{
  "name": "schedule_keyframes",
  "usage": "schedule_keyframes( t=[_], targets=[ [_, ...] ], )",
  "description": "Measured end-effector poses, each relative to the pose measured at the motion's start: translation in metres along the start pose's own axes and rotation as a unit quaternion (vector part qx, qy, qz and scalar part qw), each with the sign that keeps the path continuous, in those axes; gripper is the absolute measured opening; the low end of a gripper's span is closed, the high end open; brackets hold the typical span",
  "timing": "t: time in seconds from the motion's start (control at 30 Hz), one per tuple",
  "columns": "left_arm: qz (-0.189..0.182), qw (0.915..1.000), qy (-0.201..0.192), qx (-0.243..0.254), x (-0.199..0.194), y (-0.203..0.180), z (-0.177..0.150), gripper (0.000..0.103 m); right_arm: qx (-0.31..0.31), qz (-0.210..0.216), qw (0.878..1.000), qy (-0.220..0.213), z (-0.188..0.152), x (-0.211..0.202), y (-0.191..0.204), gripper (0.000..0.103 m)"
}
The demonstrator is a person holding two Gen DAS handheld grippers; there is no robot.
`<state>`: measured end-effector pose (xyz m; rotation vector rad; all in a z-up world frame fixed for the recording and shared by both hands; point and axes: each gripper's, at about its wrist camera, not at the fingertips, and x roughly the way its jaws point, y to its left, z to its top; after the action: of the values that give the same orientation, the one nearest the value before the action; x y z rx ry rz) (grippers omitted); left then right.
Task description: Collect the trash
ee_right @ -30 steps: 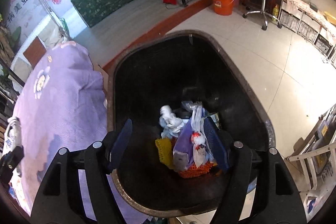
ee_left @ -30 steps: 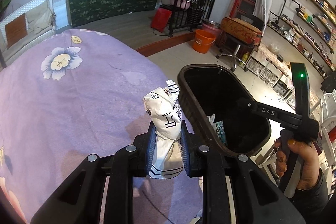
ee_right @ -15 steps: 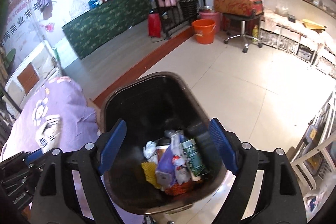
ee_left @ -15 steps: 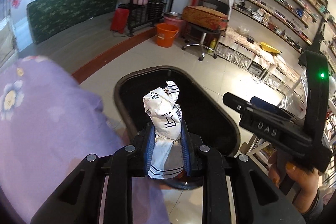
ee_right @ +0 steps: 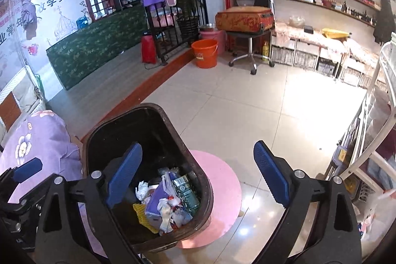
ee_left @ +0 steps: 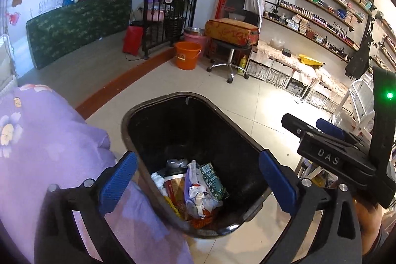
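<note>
Here, one black bin (ee_left: 158, 115), two wide-open grippers (ee_left: 198, 180), empty-jawed.

Trash (ee_left: 195, 189) lies in the bin (ee_left: 138, 113), right of the bedspread (ee_left: 49, 140).

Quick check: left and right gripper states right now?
Left gripper: open, empty, fingers just opened over the bin.
Right gripper: open, empty, just widened.

The left tongs (ee_left: 198, 180), a moment ago clamped on a crumpled white wrapper over the purple bedspread (ee_left: 44, 140), now hang spread and empty above the black bin (ee_left: 222, 120). The right tongs (ee_right: 198, 177) have been widening too.
</note>
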<state>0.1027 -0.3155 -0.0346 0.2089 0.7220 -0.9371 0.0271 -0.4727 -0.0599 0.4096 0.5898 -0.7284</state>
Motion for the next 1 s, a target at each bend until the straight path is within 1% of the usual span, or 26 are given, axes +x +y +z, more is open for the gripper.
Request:
schedule_keyframes(
  t=[0.1,0.17,0.2,0.23,0.3,0.33,0.4,0.5,0.57,0.6,0.67,0.73,0.83,0.87,1.0],
  targets=[
    [0.032,0.9990,-0.031,0.001,-0.026,0.008,-0.010,0.097,-0.011,0.010,1.000,-0.025,-0.001,-0.012,0.014,0.093],
    [0.070,0.9959,-0.057,0.007,-0.046,0.016,-0.020,0.097,-0.017,0.024,0.999,-0.043,-0.006,-0.022,0.027,0.097],
    [0.102,0.9925,-0.066,0.009,-0.057,0.020,-0.027,0.097,-0.021,0.031,0.998,-0.049,-0.009,-0.027,0.036,0.097],
    [0.122,0.9899,-0.072,0.009,-0.064,0.024,-0.032,0.097,-0.026,0.038,0.998,-0.051,-0.012,-0.031,0.044,0.097],
    [0.171,0.9809,-0.092,0.000,-0.087,0.034,-0.047,0.097,-0.033,0.049,0.997,-0.049,-0.018,-0.039,0.058,0.097],
    [0.190,0.9769,-0.097,-0.006,-0.096,0.038,-0.052,0.097,-0.032,0.060,0.997,-0.049,-0.024,-0.044,0.066,0.097],
    [0.235,0.9653,-0.112,-0.027,-0.118,0.049,-0.065,0.097,-0.034,0.069,0.996,-0.053,-0.035,-0.056,0.081,0.097],
    [0.265,0.9547,-0.122,-0.057,-0.145,0.061,-0.076,0.097,-0.072,0.068,0.993,-0.069,-0.058,-0.078,0.112,0.097],
    [0.288,0.9452,-0.132,-0.078,-0.163,0.068,-0.085,0.097,-0.092,0.075,0.990,-0.082,-0.070,-0.093,0.127,0.097],
    [0.298,0.9402,-0.137,-0.091,-0.172,0.070,-0.089,0.097,-0.102,0.080,0.988,-0.088,-0.075,-0.100,0.133,0.097],
    [0.310,0.9332,-0.147,-0.108,-0.187,0.073,-0.094,0.097,-0.119,0.102,0.983,-0.098,-0.087,-0.116,0.144,0.097],
    [0.318,0.9274,-0.154,-0.123,-0.200,0.079,-0.099,0.097,-0.127,0.115,0.979,-0.111,-0.095,-0.130,0.151,0.097],
    [0.326,0.9218,-0.162,-0.133,-0.212,0.079,-0.103,0.097,-0.145,0.128,0.971,-0.138,-0.102,-0.147,0.160,0.097],
    [0.327,0.9211,-0.162,-0.136,-0.214,0.079,-0.105,0.097,-0.153,0.137,0.968,-0.142,-0.103,-0.150,0.163,0.097],
    [0.329,0.9191,-0.167,-0.139,-0.219,0.080,-0.109,0.097,-0.163,0.150,0.963,-0.154,-0.105,-0.161,0.169,0.097]
  ],
)
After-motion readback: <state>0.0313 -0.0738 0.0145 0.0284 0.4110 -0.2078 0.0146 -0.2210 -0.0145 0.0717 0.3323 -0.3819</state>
